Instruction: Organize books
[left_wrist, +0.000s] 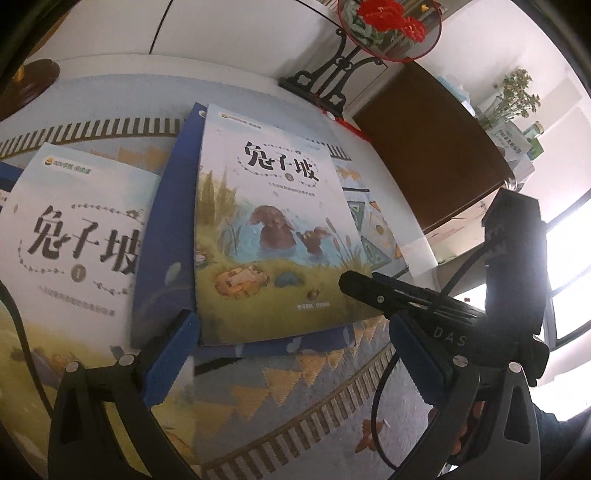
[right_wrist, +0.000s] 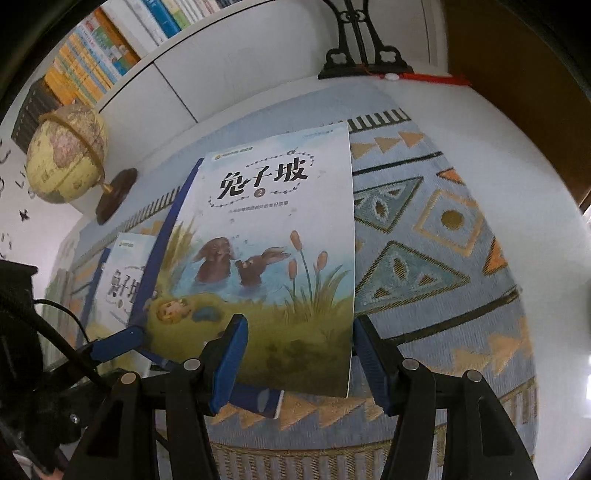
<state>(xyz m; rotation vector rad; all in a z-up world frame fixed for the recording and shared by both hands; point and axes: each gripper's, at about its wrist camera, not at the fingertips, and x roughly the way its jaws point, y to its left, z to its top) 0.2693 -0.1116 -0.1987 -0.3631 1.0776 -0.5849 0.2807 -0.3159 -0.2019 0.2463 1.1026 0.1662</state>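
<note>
Your right gripper (right_wrist: 295, 354) was nearer, fingers spread wide around the volume-two book's (right_wrist: 273, 236) near edge, its length running away from you; your left gripper (left_wrist: 291, 354) hung open, holding nothing.

Rabbit book (right_wrist: 273, 236): pale blue cover, black title, brown rabbits in blue water, green-yellow grass.
Left book (left_wrist: 74, 229): white-blue cover, black title; lower part blurred, perhaps yellowish.
Folder (left_wrist: 166, 236): dark blue.
Table mat (right_wrist: 424, 258): light blue with orange triangles, teal diamonds, black-and-cream striped border.
Globe (right_wrist: 66, 155): cream and tan.
Finger pads (right_wrist: 229, 365): blue.
</note>
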